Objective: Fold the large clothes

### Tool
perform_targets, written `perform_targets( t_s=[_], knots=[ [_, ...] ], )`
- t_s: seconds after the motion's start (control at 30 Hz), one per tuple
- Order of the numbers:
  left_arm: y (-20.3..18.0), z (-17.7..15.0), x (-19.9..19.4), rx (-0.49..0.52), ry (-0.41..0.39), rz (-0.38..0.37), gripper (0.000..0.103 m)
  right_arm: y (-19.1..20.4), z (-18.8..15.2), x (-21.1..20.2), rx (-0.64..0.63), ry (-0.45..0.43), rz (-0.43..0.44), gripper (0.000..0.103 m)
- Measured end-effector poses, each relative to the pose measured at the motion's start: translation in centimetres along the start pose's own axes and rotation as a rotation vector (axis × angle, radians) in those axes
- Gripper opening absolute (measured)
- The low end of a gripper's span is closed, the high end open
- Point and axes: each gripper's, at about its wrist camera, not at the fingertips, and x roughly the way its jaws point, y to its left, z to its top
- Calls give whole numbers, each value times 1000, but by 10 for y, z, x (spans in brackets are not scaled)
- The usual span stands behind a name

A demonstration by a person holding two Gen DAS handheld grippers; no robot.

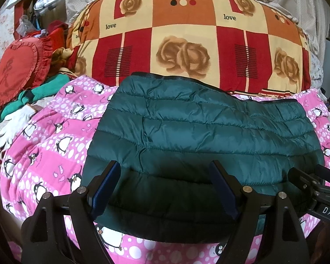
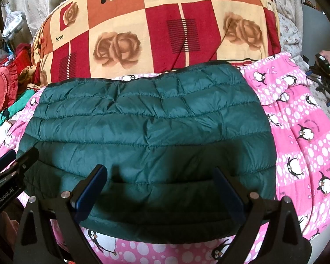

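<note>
A dark green quilted puffer jacket (image 1: pixel 204 132) lies folded into a compact rectangle on a pink penguin-print blanket (image 1: pixel 44 145); it fills the middle of the right wrist view (image 2: pixel 147 132) too. My left gripper (image 1: pixel 165 171) hovers open and empty over the jacket's near edge. My right gripper (image 2: pixel 160 176) is open and empty over the same near edge, beside the left one. The right gripper's body shows at the lower right of the left wrist view (image 1: pixel 314 187), and the left gripper's body at the lower left of the right wrist view (image 2: pixel 8 171).
A big folded quilt with roses and "love" print (image 1: pixel 187 33) rises right behind the jacket. A red heart cushion (image 1: pixel 19 70), green clothes (image 1: pixel 44 88) and white gloves (image 1: pixel 13 123) are piled at the left. A black device with cables (image 2: pixel 323 66) sits at the far right.
</note>
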Motion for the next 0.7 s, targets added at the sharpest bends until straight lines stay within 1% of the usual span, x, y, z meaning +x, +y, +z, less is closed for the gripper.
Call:
perform_targets(
  t_s=[0.7],
  knots=[
    [-1,0,4,4,12,-5,39,1,-1,3,6,10,-3,99]
  ],
)
